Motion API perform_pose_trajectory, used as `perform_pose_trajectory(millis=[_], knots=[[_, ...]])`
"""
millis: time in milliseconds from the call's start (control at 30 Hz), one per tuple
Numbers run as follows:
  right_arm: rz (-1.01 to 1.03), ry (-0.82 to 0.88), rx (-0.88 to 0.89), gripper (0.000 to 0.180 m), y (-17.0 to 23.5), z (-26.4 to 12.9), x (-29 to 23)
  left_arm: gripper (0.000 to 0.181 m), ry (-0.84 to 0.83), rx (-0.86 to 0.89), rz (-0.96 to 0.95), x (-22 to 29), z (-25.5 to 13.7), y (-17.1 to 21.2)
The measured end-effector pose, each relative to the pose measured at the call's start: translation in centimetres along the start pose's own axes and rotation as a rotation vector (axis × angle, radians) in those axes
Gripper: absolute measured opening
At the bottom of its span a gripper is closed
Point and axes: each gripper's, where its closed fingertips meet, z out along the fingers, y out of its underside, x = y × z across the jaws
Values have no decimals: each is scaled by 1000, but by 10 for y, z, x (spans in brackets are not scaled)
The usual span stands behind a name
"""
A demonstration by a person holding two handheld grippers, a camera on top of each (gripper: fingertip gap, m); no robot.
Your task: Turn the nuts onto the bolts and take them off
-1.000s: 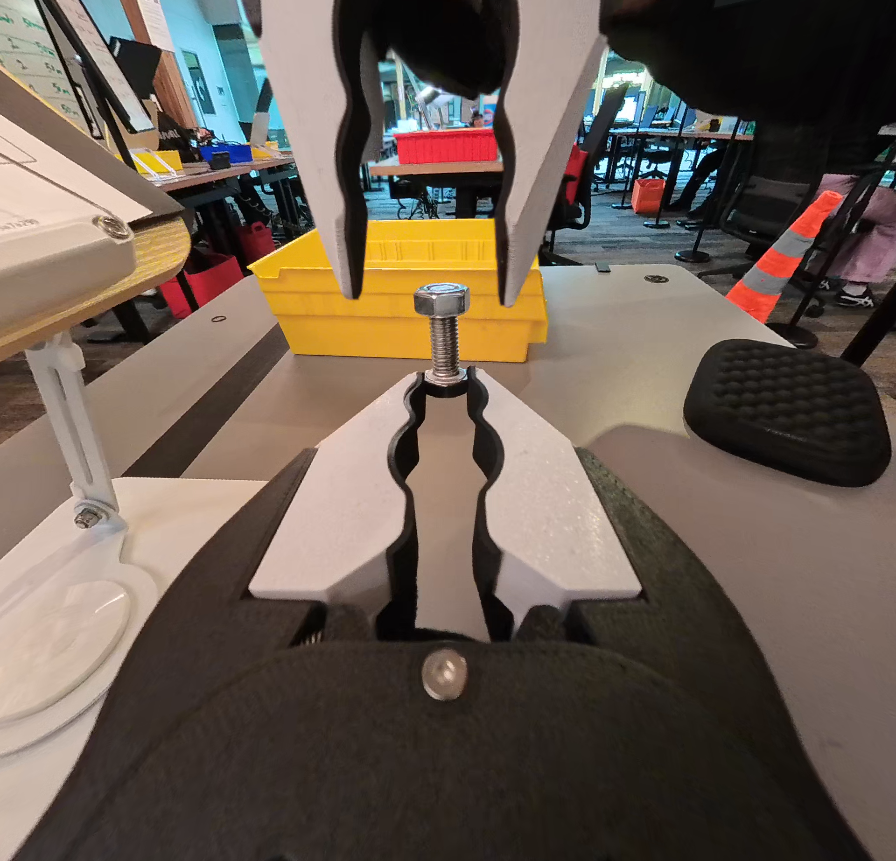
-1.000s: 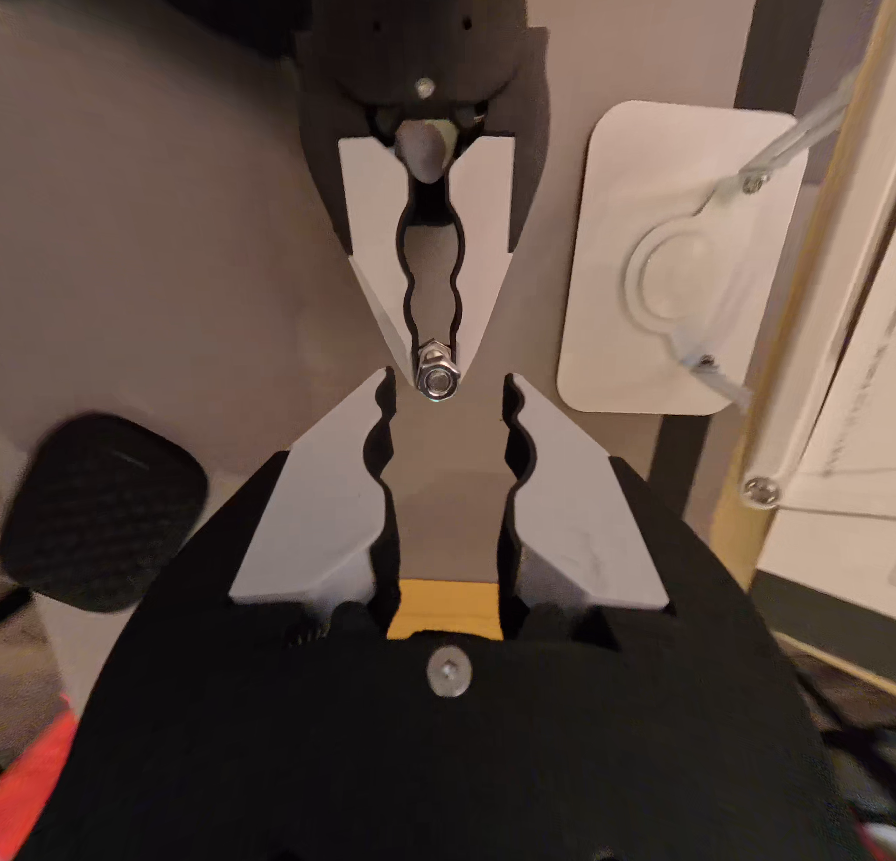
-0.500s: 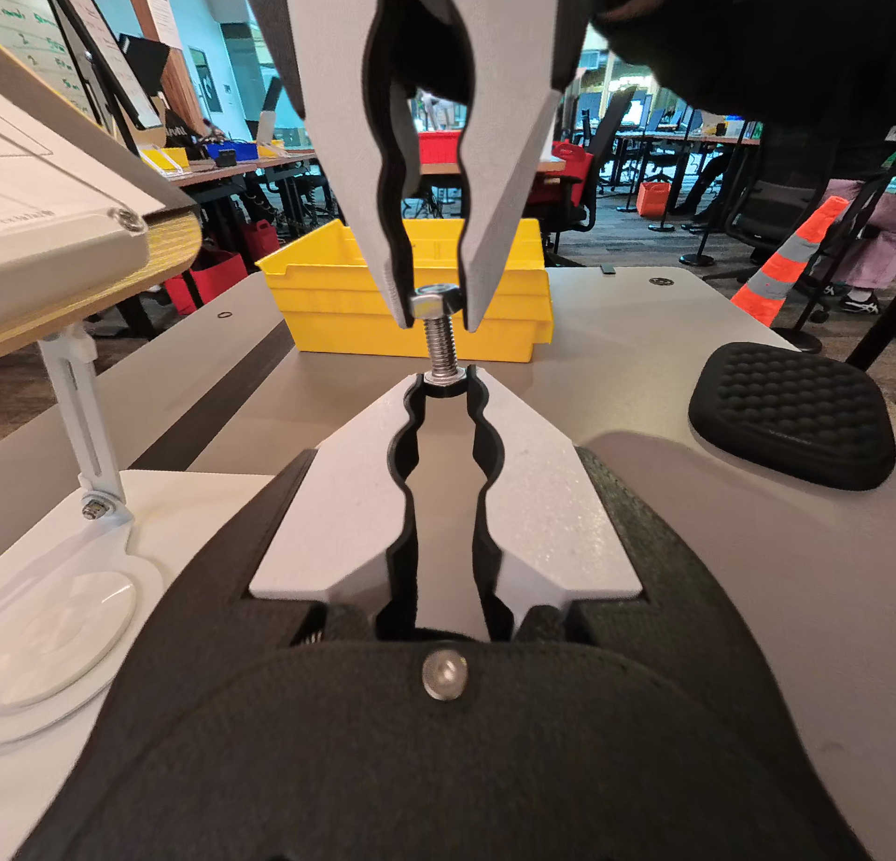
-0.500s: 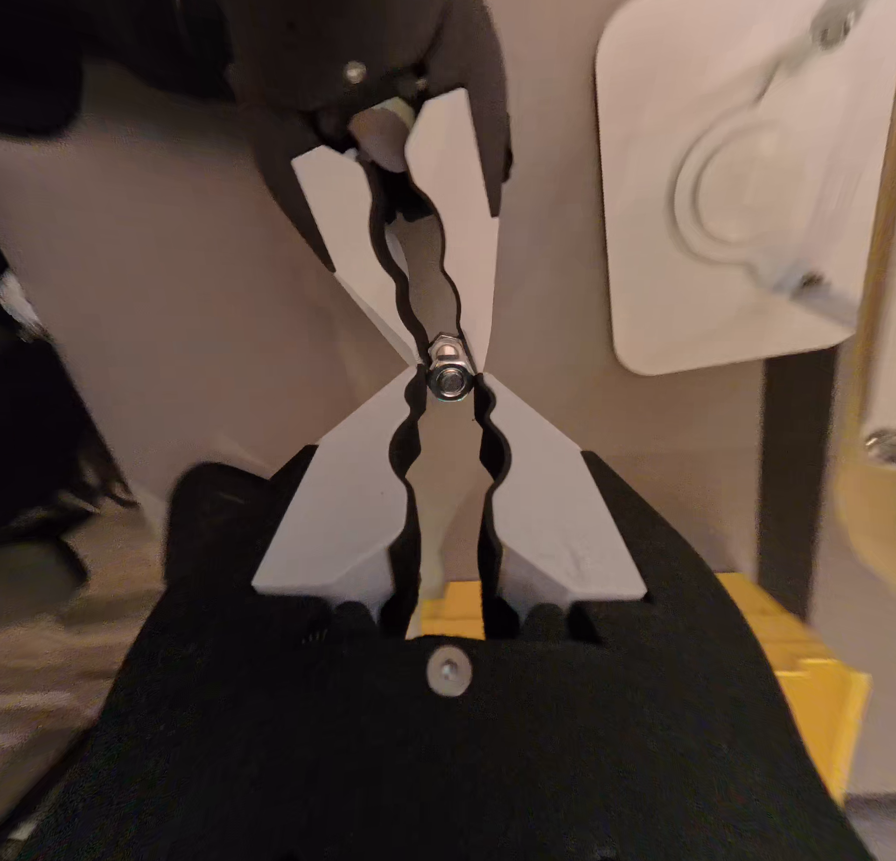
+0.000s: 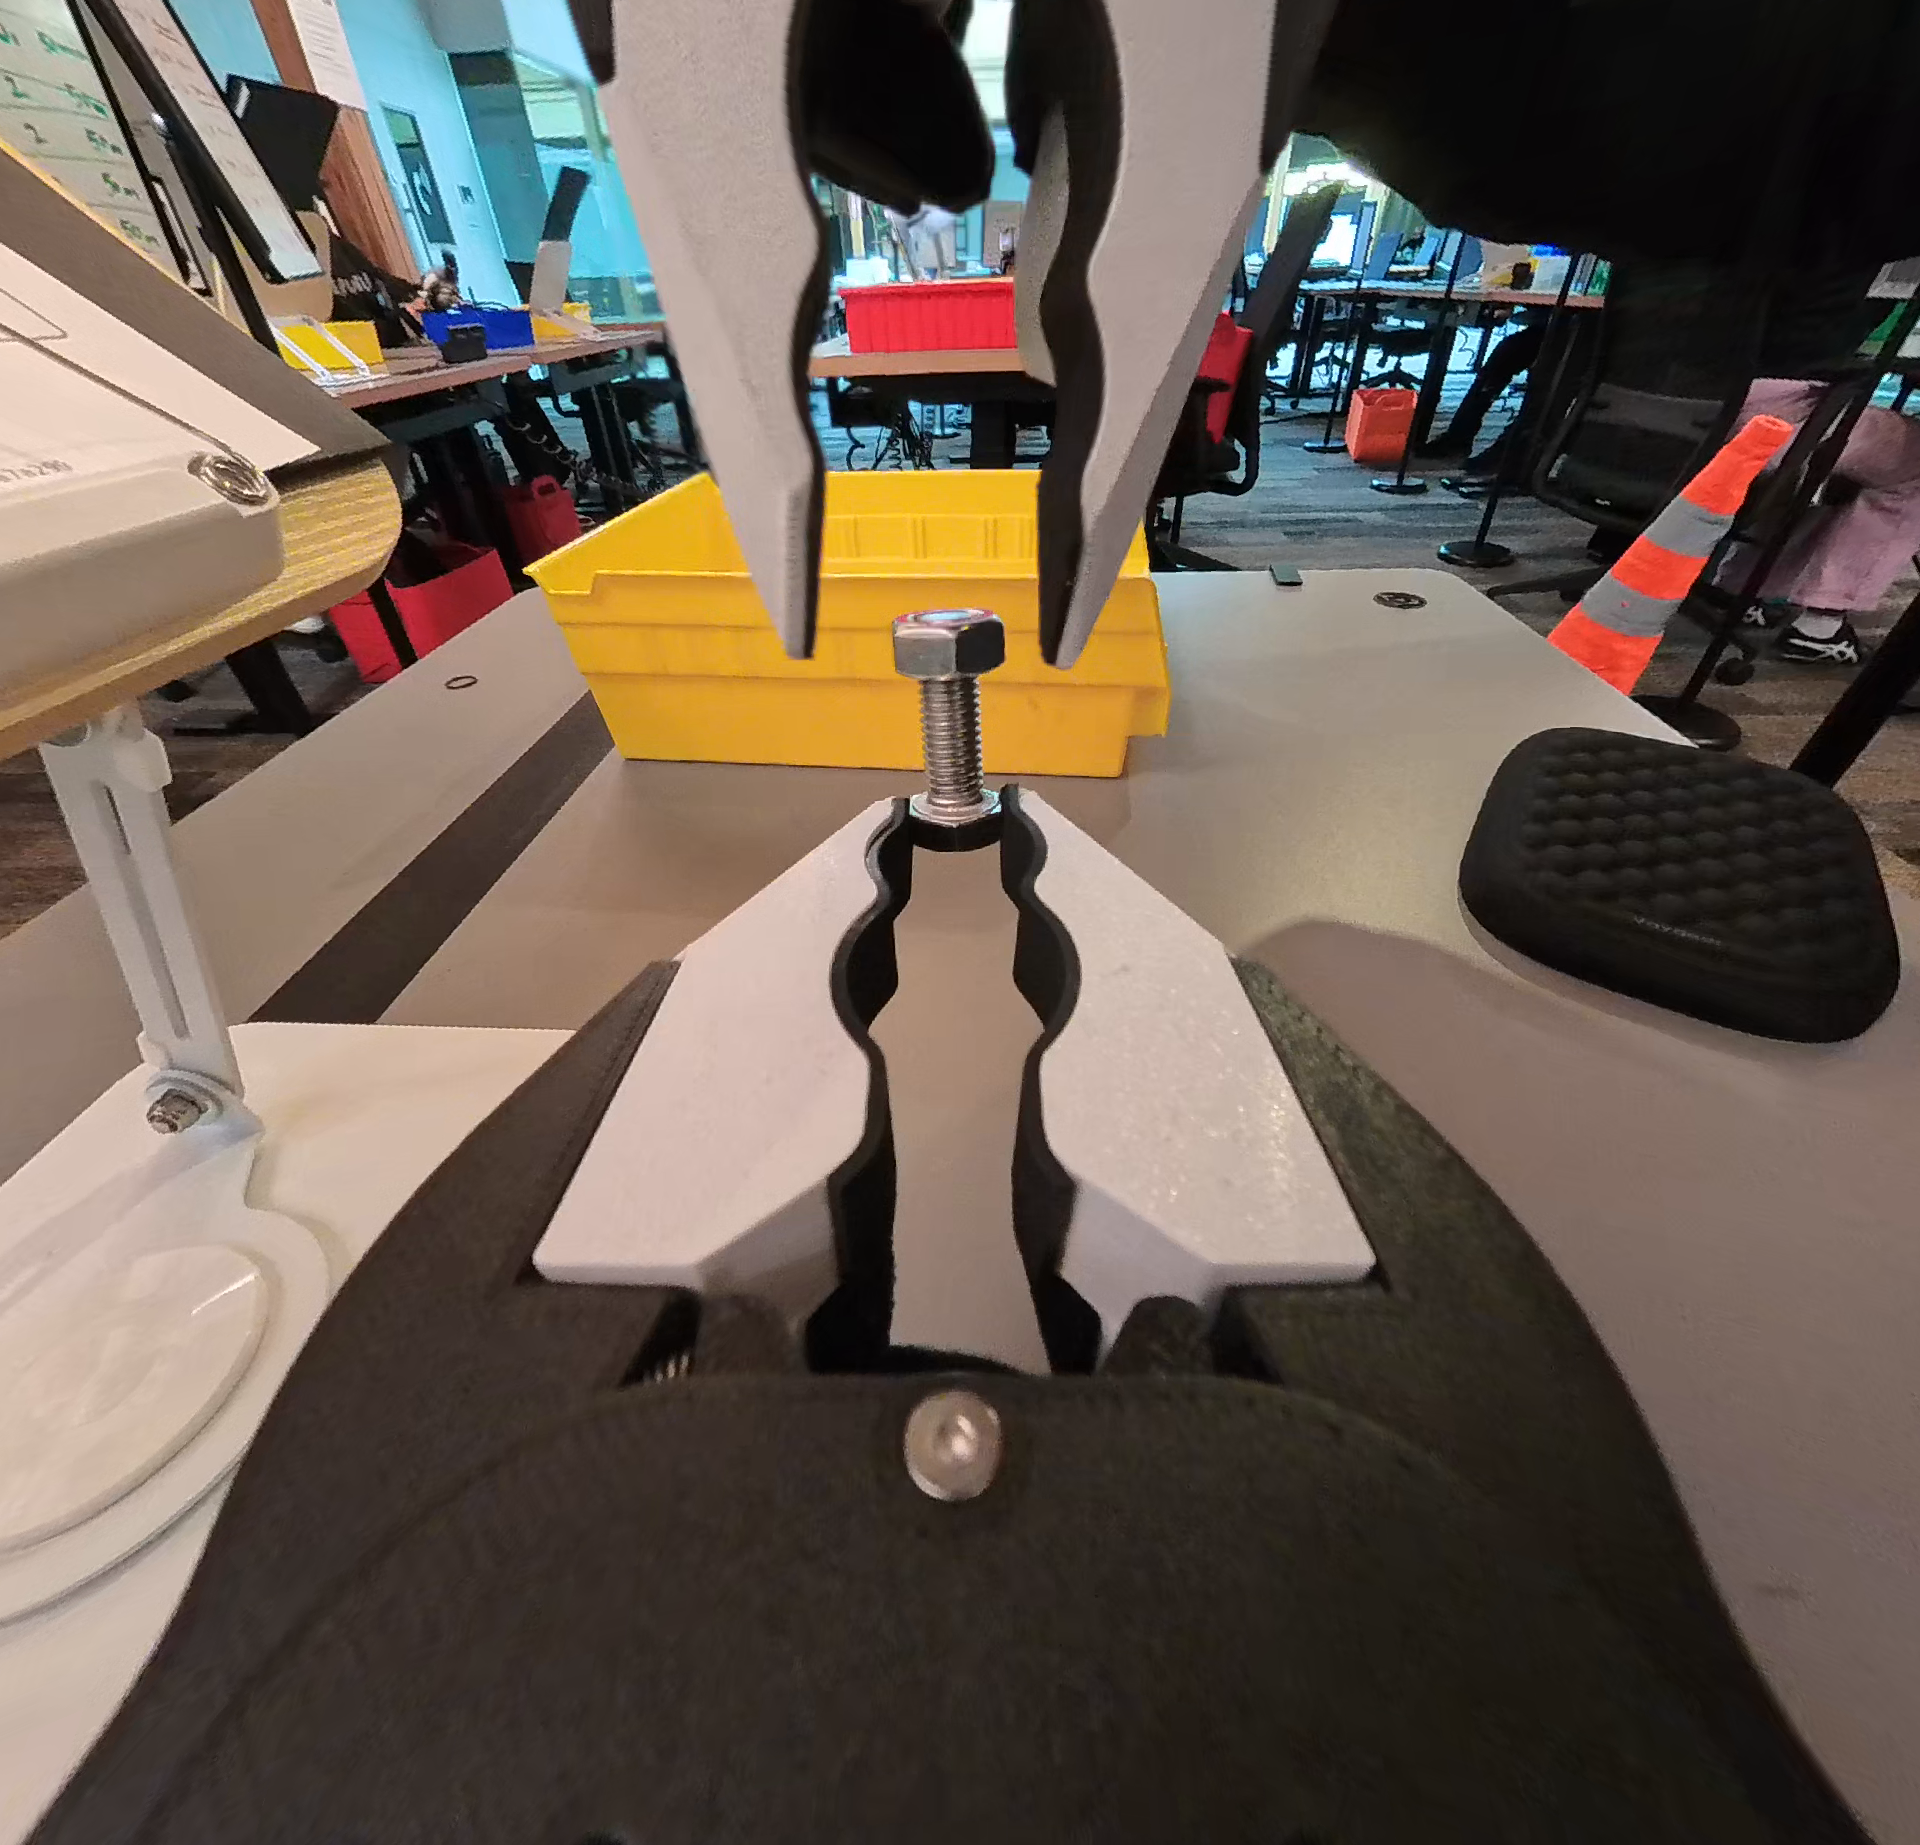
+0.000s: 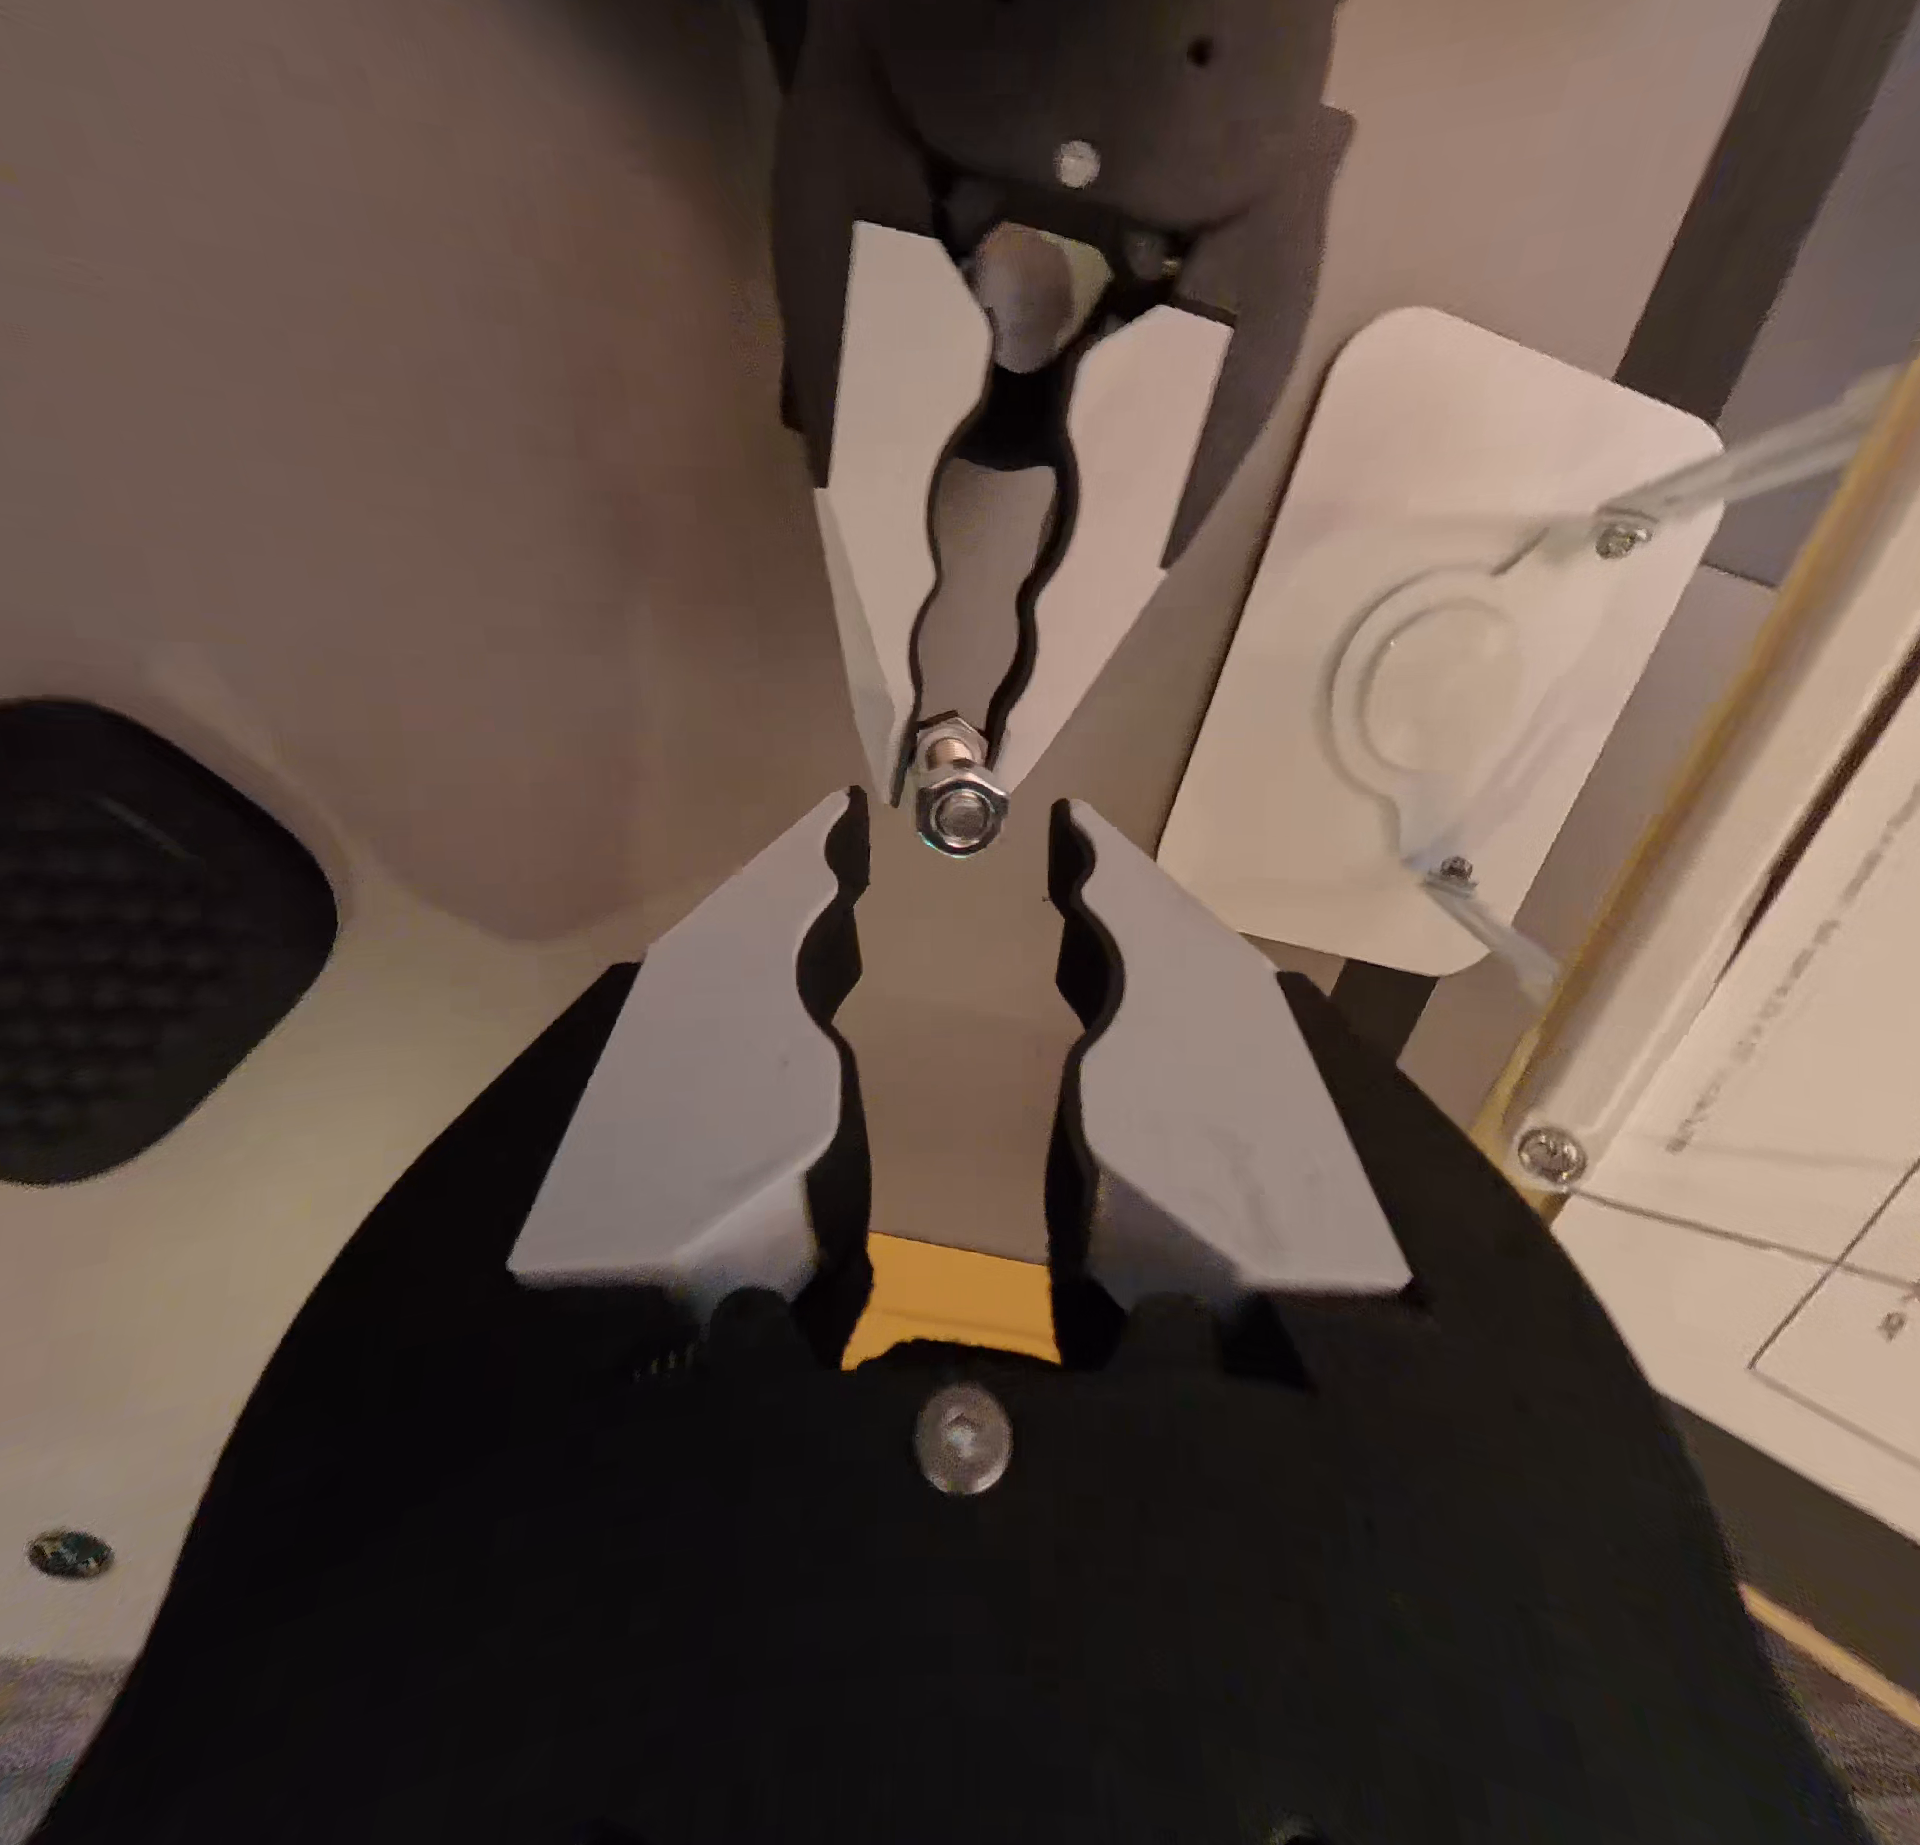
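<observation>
A steel bolt [image 5: 953,741] stands upright over the grey table [image 5: 1455,1224]. My left gripper [image 5: 954,808] is shut on the bolt's lower end. A hex nut [image 5: 948,644] sits at the top of the thread. My right gripper [image 5: 930,647] comes down from above, open, with one fingertip on each side of the nut and a gap on both sides. In the right wrist view I look down on the nut [image 6: 961,816] between the open fingers of my right gripper [image 6: 958,810]. The left gripper [image 6: 951,756] holds the bolt below it.
A yellow bin [image 5: 862,694] stands just behind the bolt. A black padded rest [image 5: 1683,881] lies to the right. A white stand base [image 5: 135,1328] with an upright bracket is at the left, under a wooden board [image 5: 208,590]. An orange cone [image 5: 1673,559] stands on the floor beyond. Less than 4 cm separates the two grippers' tips. From either gripper's tips it is about 25 cm to the white stand base [image 5: 135,1328].
Half a second ago my right gripper was shut on the nut and twisted. Now it has opened, let go of the nut and turned back. The left gripper has kept hold of the bolt.
</observation>
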Motion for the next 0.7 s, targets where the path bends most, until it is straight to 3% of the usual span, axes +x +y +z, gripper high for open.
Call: perform_pose_trajectory(millis=[100,167,400,467,500,633,700], knots=[[-56,-8,-21,16,-1,2,-3,15,1,0,1,0,0,0],[-27,-20,-30,16,-1,3,-3,15,0,-5,3,0,1,1],[503,-95,31,16,-6,5,4,15,-14,-4,-5,-4,-1,2],[554,-97,29,16,-2,8,3,15,-18,-18,-3,-5,-1,5],[555,-107,21,16,-1,9,1,15,-20,-29,4,-5,0,7],[428,-33,3,49,4,6,8,15,-4,-16,12,1,2,2],[297,-15,17,47,0,2,7,15,-3,-15,10,1,2,2]])
